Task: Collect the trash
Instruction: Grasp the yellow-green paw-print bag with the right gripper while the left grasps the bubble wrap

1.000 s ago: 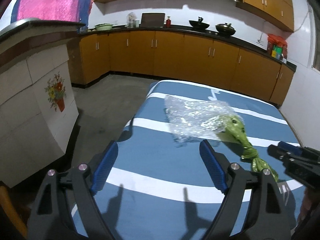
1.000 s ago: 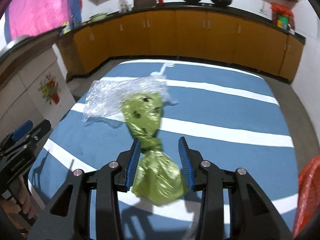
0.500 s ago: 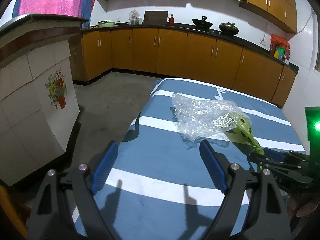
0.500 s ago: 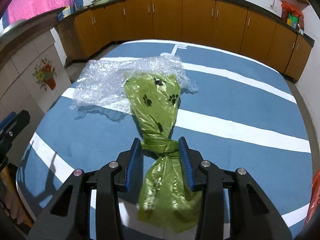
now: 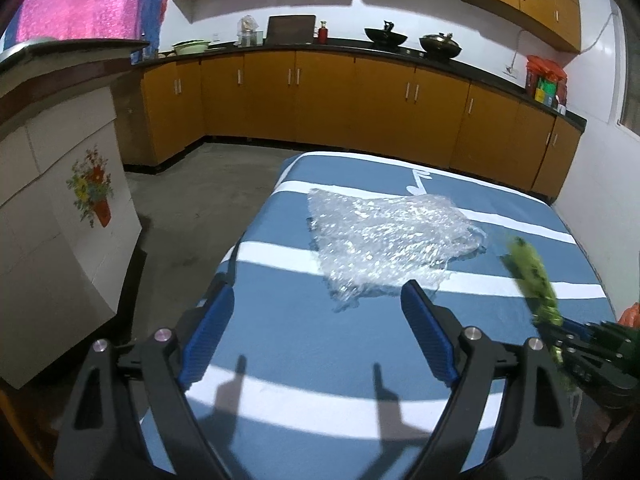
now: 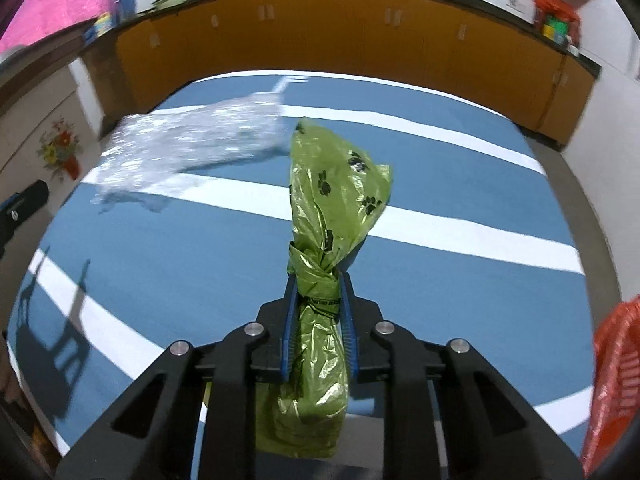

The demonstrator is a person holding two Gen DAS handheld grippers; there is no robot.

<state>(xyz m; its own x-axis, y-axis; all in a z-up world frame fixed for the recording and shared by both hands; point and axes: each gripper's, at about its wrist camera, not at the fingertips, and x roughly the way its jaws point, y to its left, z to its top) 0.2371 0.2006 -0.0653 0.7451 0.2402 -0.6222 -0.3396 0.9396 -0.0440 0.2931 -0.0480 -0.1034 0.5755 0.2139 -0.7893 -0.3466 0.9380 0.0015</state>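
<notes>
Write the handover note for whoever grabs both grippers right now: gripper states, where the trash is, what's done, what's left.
Right gripper: shut on the knotted green plastic bag with black paw prints, lifted off the blue white-striped cloth.
Left gripper: open, empty, just short of the crumpled clear bubble wrap on the cloth.
Done: bag picked up.
Left: drop the bag, probably in the red mesh basket at right; collect the bubble wrap.

Both wrist views low, facing cabinets (image 5: 360, 100), sharing striped table (image 5: 280, 320)

Bare blue striped table (image 5: 288, 320) between left gripper (image 5: 316, 332) and bubble wrap (image 5: 384, 240); approach unobstructed. Right of wrap: lifted green bag (image 6: 332, 208). Red basket (image 6: 616, 376) at right table edge.
</notes>
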